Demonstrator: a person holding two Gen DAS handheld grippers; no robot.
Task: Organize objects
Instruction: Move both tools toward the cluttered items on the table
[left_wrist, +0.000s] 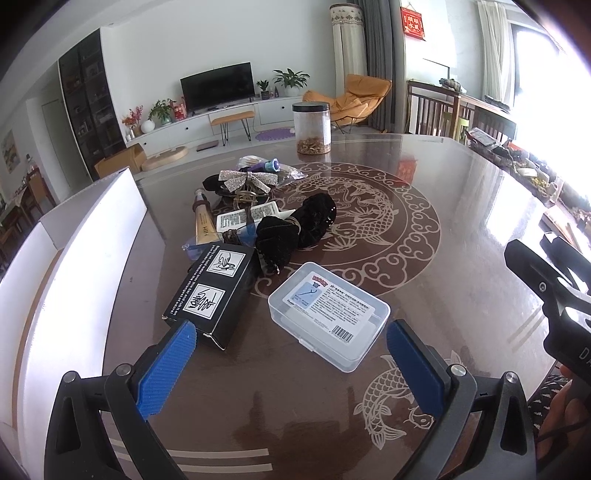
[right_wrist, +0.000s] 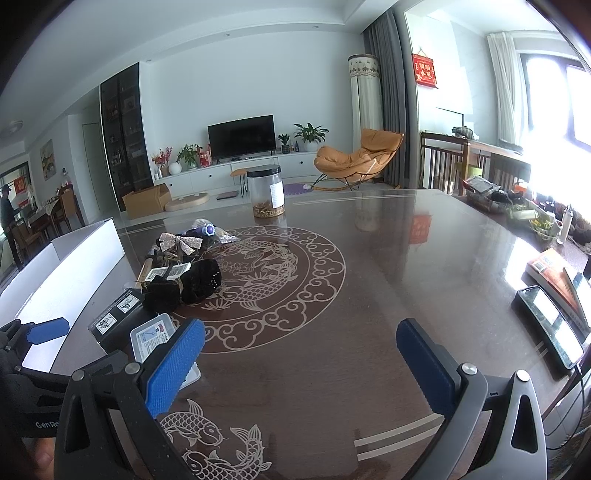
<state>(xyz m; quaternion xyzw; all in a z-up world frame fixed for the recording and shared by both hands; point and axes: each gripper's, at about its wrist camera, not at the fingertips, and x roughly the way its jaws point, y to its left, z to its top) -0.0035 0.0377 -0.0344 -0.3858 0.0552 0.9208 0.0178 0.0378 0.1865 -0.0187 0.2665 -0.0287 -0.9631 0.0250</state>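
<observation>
A clear plastic case (left_wrist: 328, 313) with a label lies on the dark patterned table (left_wrist: 443, 229), just ahead of my open left gripper (left_wrist: 290, 341), whose blue pads hold nothing. Left of it rests a black box (left_wrist: 212, 291). Behind lie a black velvet bundle (left_wrist: 295, 225), a cream tube (left_wrist: 204, 221), a glittery bow (left_wrist: 244, 179) and small packets. My right gripper (right_wrist: 301, 341) stands open over bare table, right of the clear case (right_wrist: 153, 338) and black box (right_wrist: 116, 314). The bundle (right_wrist: 192, 282) and bow (right_wrist: 181, 242) lie farther back left.
A white open bin (left_wrist: 88, 229) stands along the table's left edge, also the white bin (right_wrist: 70, 266). A lidded clear jar (left_wrist: 311, 127) stands at the far side. A phone (right_wrist: 552, 325) and books (right_wrist: 554, 275) lie at the right edge. Chairs and clutter sit beyond.
</observation>
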